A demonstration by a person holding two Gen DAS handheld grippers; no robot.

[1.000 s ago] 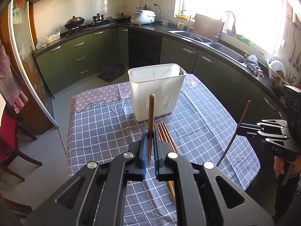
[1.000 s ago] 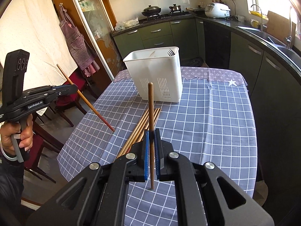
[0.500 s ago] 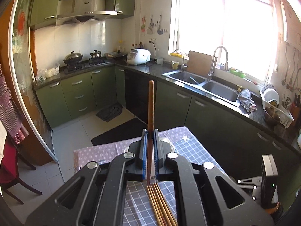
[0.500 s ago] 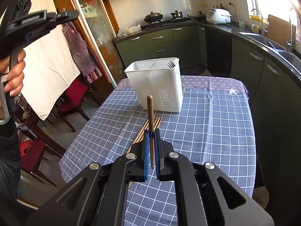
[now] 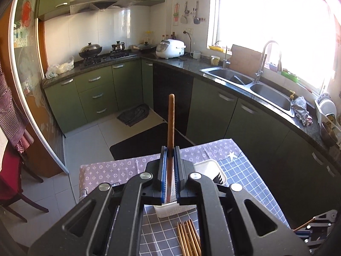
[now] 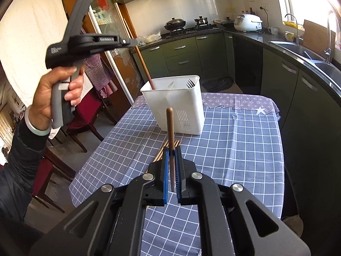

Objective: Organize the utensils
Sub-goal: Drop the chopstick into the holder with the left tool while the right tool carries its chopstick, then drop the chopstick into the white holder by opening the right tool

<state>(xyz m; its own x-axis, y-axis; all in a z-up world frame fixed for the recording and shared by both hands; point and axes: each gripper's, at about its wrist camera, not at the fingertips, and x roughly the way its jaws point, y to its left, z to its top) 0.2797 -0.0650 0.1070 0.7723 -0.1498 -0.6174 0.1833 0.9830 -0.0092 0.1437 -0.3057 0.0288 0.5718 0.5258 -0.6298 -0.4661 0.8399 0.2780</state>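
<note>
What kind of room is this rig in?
A home kitchen, most likely: gas stove with pots, a double sink under the window, and a rice cooker on the counter.

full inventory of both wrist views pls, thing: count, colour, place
utensil holder: 1, white, far part of table; fork tines show inside
chopstick: 1, brown, in left gripper, lower tip inside the holder
chopstick: 1, brown, clamped in right gripper, above table
loose chopsticks: a bundle, count unclear, light brown, flat on table near the holder
table: 1, blue-grey checked cloth
rice cooker: 1, white, counter
wok: 1, dark, on stove
sink: double, steel, under window
left gripper: black, blue pads, shut on chopstick
right gripper: black, blue pads, shut on chopstick
left hand: on left gripper's handle
</note>
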